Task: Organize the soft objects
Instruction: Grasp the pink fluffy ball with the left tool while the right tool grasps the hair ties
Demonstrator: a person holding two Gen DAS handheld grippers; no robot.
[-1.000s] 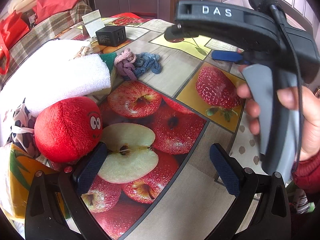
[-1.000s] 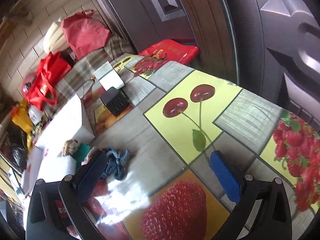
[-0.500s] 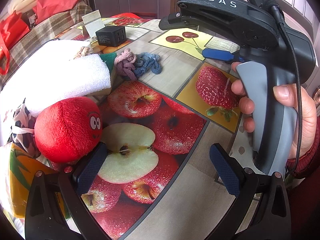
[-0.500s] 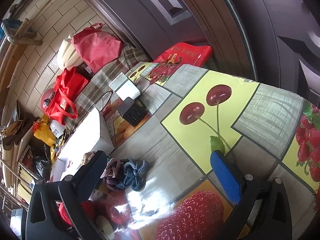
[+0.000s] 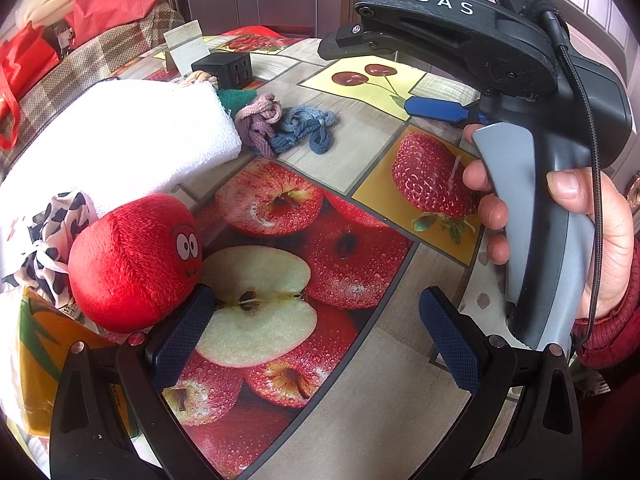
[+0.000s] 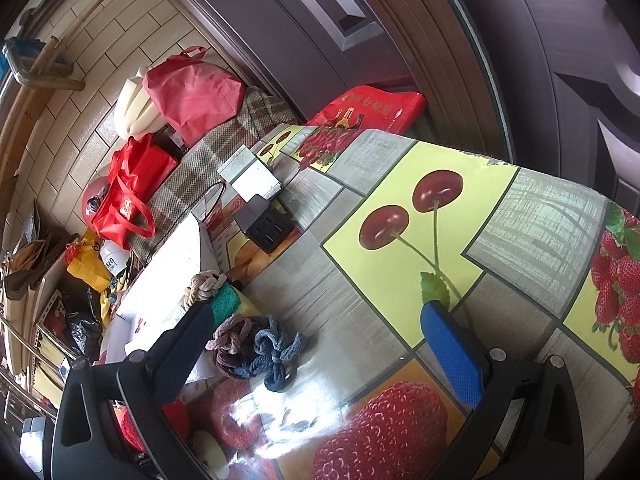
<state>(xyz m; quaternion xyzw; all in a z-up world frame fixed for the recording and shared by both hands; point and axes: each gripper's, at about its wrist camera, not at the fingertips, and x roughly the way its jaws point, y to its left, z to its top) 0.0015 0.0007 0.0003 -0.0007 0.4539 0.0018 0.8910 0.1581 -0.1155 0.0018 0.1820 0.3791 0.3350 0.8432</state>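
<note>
Left tool point(image 5: 316, 332) spread wide, empty, low over the fruit-print surface point(image 5: 360, 152). Red plush ball point(image 5: 132, 260) with cartoon eyes, fuzzy, sits at its left finger beside a white towel point(image 5: 120, 140). Knotted pink-and-blue rope bundle point(image 6: 256, 348) lies between the right tool's point(image 6: 320, 344) spread, empty fingers.

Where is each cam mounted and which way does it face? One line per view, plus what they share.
Left wrist: on the left gripper, looking low across the fruit-print table at the red plush ball; its open fingers, the right hand and a red sleeve show.
Right wrist: on the right gripper, tilted down at the table toward the door; only its open fingers show.
Shared: knotted cords, black charger block.
</note>
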